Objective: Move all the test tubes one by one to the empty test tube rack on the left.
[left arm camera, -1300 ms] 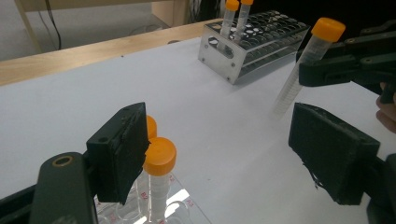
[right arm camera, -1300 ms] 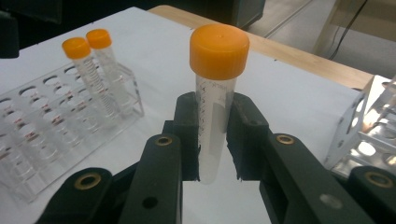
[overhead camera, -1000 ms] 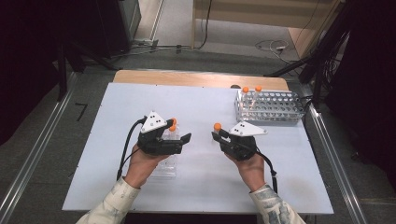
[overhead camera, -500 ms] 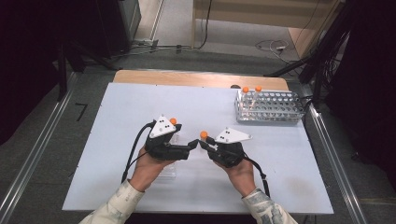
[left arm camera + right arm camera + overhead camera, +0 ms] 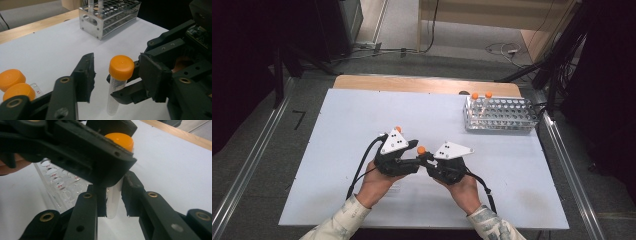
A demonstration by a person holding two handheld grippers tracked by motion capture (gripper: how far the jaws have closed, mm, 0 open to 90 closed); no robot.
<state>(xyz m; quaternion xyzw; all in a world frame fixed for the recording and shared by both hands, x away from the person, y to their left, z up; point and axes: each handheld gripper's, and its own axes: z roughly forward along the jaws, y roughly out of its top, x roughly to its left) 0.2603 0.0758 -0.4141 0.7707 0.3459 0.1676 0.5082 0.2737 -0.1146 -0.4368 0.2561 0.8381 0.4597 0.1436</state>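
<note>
Orange-capped plastic tube [image 5: 117, 85], light, stiff and slick, stands clamped mid-body by the right gripper [image 5: 113, 197], so the spread-jawed left gripper [image 5: 115, 72] should pinch its ribbed cap.

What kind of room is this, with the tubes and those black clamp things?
Probably a lab workbench set up for recording. A metal tube rack stands on the white table, an orange-capped tube is held upright between handheld grippers, and cables trail across the floor behind.

Two tools, left [image 5: 412, 146] and right [image 5: 424, 159]; one metal rack [image 5: 500, 114] holding two tubes [image 5: 475, 100]; beside it, perhaps three more capped tubes [image 5: 117, 82].
</note>
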